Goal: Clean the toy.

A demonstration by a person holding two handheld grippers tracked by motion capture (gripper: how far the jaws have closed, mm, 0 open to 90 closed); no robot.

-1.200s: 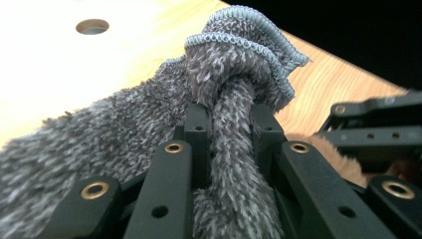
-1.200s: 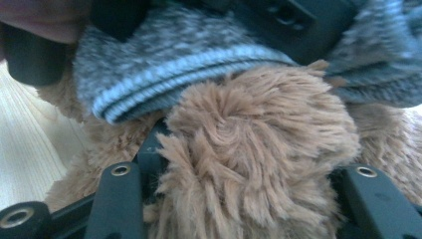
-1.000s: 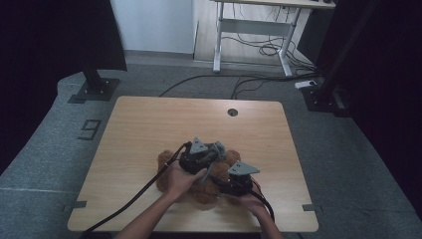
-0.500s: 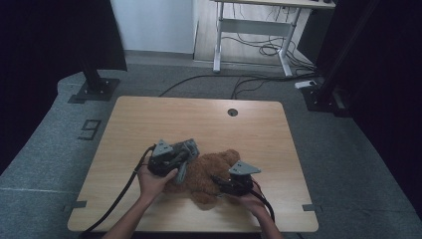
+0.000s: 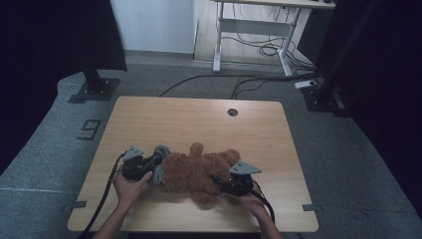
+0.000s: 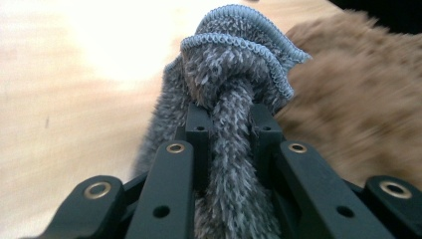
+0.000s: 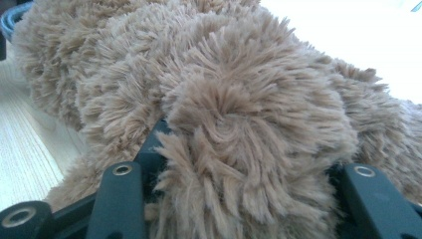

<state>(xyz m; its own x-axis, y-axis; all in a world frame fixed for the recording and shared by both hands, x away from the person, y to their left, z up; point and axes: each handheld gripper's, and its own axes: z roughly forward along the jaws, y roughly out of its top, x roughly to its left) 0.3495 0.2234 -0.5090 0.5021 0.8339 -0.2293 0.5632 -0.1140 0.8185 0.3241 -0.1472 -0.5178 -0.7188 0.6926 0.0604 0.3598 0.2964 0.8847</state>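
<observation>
Moved: my left gripper (image 5: 149, 164) has come away leftward from over the teddy bear (image 5: 199, 172) and now sits at the bear's left end, lower toward the table (image 5: 199, 119); the grey cloth (image 5: 160, 164) has come along with it.
Unmoved: my right gripper (image 5: 230, 185) is where it was, at the bear's right end near the table's front edge.
Left grip: my jaws are pinched tight on a bunched fold of the grey cloth (image 6: 234, 99).
Right grip: my jaws stand partly apart with a thick limb of the bear (image 7: 249, 149) packed between them and pressed against both.
Bear: lying flat on the front half of the table, between my two hands.
High view alone: the whole bear, both my forearms, the cables trailing off toward me, the round hole (image 5: 232, 112) near the table's far edge, a desk frame and loose cables on the floor beyond.
Left gripper view alone: the cloth's looped, stitched hem, and the brown fur just beside it.
Right gripper view alone: the swirl of the fur close up.
Writing: a figure on the floor left of the table (image 5: 89, 130), reading as a 9.
</observation>
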